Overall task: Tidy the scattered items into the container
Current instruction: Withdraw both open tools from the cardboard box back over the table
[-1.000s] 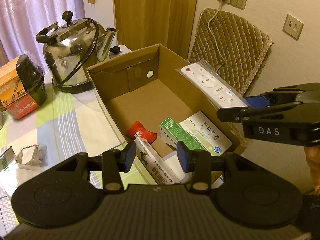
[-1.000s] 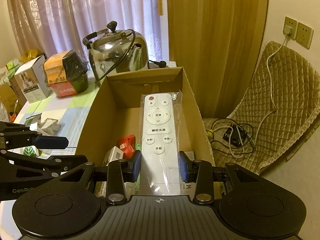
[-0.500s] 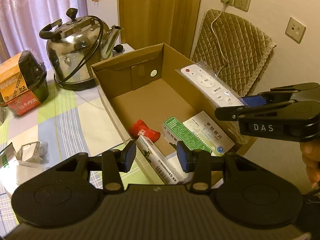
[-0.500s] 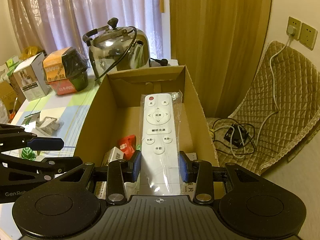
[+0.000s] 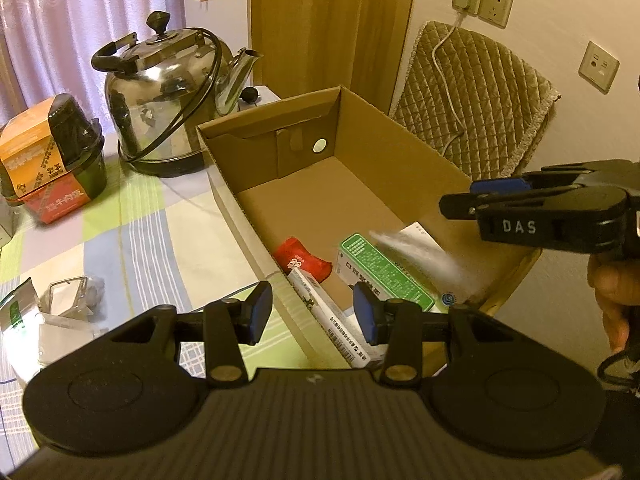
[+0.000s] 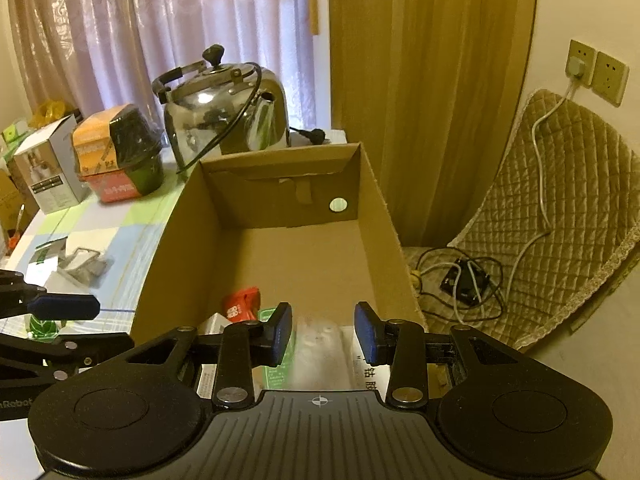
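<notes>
The open cardboard box stands on the table's right end. A white remote in clear wrap is a blurred streak inside it, dropping onto a green medicine box. A red packet and a white carton lie beside them. My right gripper is open above the box's near end, with the blurred remote just below its fingers. It shows from the side as my right gripper. My left gripper is open and holds nothing, over the box's left wall.
On the checked tablecloth lie a clear bag with a metal clip and a green sachet. A steel kettle and an instant-noodle bowl stand behind. A quilted chair with cables is right of the box.
My right gripper has opened and let go of the remote, which is falling into the box. My left gripper has stayed open and drifted slightly.
</notes>
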